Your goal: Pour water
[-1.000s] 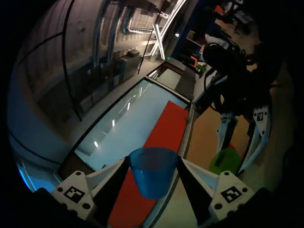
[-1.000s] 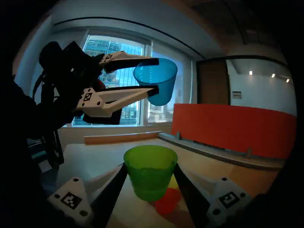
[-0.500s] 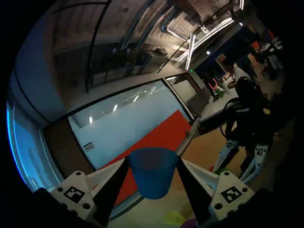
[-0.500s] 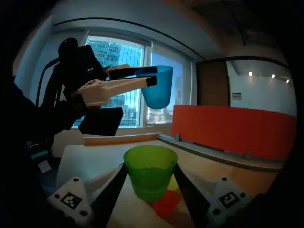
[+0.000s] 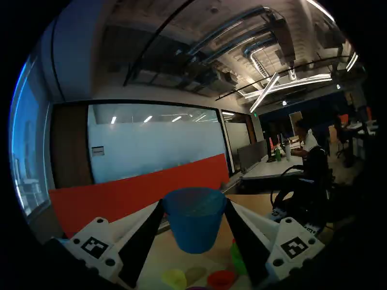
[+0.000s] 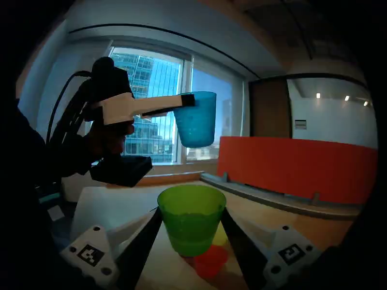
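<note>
1. Blue plastic cup (image 5: 194, 227) is clamped between the fingers of my left tool (image 5: 194, 207), upright and high above the desk (image 6: 271, 208).
2. My right tool (image 6: 192, 212) is clamped on the green cup (image 6: 192, 232), which is upright and low. I cannot tell whether it rests on the desk. A red cup (image 6: 210, 261) and a yellow cup (image 6: 220, 237) lie just beyond it.
3. In the right gripper view the blue cup hangs above the green one, slightly toward the far side. I judge its lip should come nearer and lower over the green rim before I tip.
4. I mean to roll my left wrist slowly and hold the green cup level.
5. I cannot tell whether either cup holds water.
</note>
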The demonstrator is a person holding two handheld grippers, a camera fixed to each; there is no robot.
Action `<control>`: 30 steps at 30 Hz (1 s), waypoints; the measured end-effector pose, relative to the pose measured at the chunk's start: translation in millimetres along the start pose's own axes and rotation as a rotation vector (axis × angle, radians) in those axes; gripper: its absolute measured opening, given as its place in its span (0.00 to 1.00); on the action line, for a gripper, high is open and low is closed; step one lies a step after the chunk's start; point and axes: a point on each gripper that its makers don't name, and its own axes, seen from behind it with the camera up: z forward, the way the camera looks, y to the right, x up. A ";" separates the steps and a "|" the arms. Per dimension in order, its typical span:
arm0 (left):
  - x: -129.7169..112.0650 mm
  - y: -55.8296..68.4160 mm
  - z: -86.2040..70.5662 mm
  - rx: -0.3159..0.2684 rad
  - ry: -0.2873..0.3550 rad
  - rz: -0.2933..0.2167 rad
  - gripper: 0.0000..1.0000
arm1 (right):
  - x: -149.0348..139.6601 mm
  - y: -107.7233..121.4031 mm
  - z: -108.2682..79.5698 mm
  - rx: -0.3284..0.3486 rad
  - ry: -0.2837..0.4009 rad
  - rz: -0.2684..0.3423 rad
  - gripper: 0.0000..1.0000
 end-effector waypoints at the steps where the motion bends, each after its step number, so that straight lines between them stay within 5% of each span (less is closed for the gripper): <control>1: -1.0 -0.4 -0.1 -0.002 -0.002 -0.015 0.88 | 0.3 -0.4 0.2 0.000 0.000 0.000 0.88; 6: -8.2 -3.2 -1.0 -0.005 -0.018 -0.057 0.88 | 0.5 -1.6 -0.4 0.001 -0.001 -0.006 0.88; 20: -49.6 -3.3 -18.2 0.017 -0.091 -0.053 0.88 | -11.1 9.1 -16.0 -0.026 -0.038 -0.003 0.88; 30: -80.2 11.4 -30.7 -0.013 -0.127 -0.083 0.88 | -23.1 25.5 -34.4 -0.064 -0.068 0.017 0.88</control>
